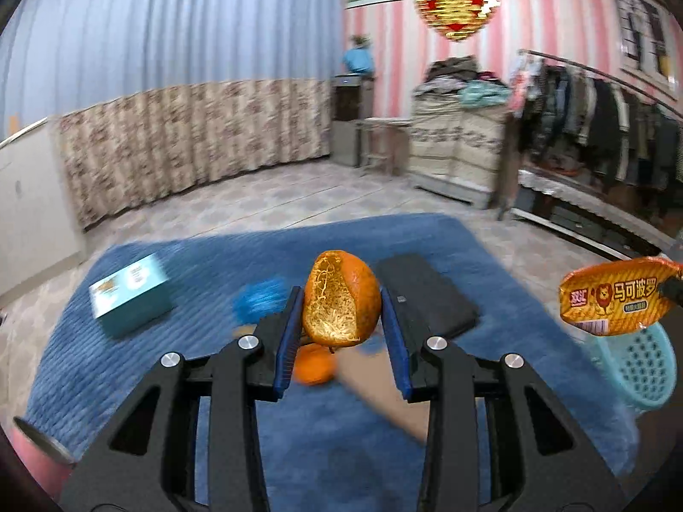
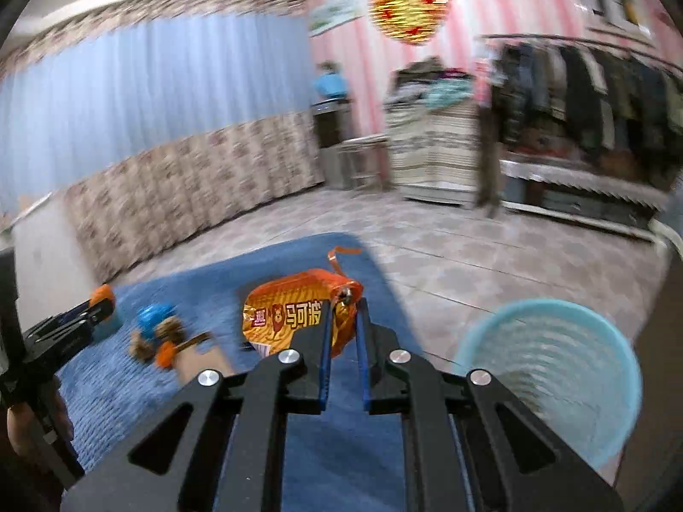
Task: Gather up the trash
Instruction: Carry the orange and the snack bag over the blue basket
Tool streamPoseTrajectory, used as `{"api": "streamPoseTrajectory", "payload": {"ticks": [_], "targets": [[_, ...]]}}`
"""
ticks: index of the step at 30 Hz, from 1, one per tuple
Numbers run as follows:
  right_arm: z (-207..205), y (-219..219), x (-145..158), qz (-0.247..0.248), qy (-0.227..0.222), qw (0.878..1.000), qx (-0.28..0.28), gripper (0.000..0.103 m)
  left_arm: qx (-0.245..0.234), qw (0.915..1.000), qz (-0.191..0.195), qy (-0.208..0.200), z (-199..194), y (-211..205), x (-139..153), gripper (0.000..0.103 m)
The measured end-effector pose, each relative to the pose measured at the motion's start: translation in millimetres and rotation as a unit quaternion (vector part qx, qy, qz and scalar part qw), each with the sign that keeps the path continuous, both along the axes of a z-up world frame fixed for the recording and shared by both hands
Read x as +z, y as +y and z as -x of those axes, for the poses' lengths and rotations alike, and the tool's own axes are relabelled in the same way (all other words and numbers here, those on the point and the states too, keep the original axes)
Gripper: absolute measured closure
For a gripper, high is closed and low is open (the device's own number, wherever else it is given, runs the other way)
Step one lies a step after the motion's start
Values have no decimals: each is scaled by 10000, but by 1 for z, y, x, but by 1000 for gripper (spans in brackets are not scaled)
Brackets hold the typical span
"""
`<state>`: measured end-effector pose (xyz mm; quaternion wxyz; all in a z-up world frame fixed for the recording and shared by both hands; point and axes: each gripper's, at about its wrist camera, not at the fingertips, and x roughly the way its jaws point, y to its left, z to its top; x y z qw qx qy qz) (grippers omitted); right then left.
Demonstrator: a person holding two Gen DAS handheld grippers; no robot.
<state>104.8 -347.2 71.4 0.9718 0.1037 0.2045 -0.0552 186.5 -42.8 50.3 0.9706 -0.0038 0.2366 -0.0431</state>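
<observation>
My left gripper (image 1: 341,305) is shut on a piece of orange peel (image 1: 337,281), its blue pads pressing both sides, held up above a blue rug (image 1: 149,362). The peel shows its white pith. In the right wrist view my right gripper (image 2: 345,313) is shut on a crumpled orange snack wrapper (image 2: 290,311), pinched at its right end. That wrapper (image 1: 614,298) also hangs at the right edge of the left wrist view, above a light-blue perforated basket (image 1: 640,367). The basket (image 2: 550,375) stands just right of my right gripper, mouth open. Far left, the left gripper (image 2: 96,305) carries the peel (image 2: 102,294).
On the rug lie a teal box (image 1: 132,294), a black flat case (image 1: 427,294), a blue crumpled item (image 1: 260,298), another orange piece (image 1: 313,365) and a brown cardboard scrap (image 1: 384,392). A pink can (image 1: 38,448) sits at lower left. Tiled floor, curtains and a clothes rack (image 1: 597,128) lie beyond.
</observation>
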Motion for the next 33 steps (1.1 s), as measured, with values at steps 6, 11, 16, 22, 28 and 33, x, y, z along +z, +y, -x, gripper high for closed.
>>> {"api": "streamPoseTrajectory", "payload": {"ticks": [6,11,16,22,28,33], "targets": [[29,-71,-7,-154,-51,9972,-736,92,-609,9981,48,-2,-1,-71,5,68],[39,-107,-14,-219,-25,9934,-1128,92,-1019,9947,122,48,2,-119,2,68],[45,-138,-22,-357,-12,9884,-1473,92,-1434,9896,68,-13,5,-167,3,68],[46,-164,-28,-346,45,9822,-1846,92,-1831,9831,27,-15,13,-214,-2,68],[45,-179,-39,-380,184,9770,-2090,92,-2137,9768,-13,103,17,-247,-13,68],[40,-186,-49,-459,377,9732,-2222,92,-2419,9700,-102,200,18,-272,-24,68]]}}
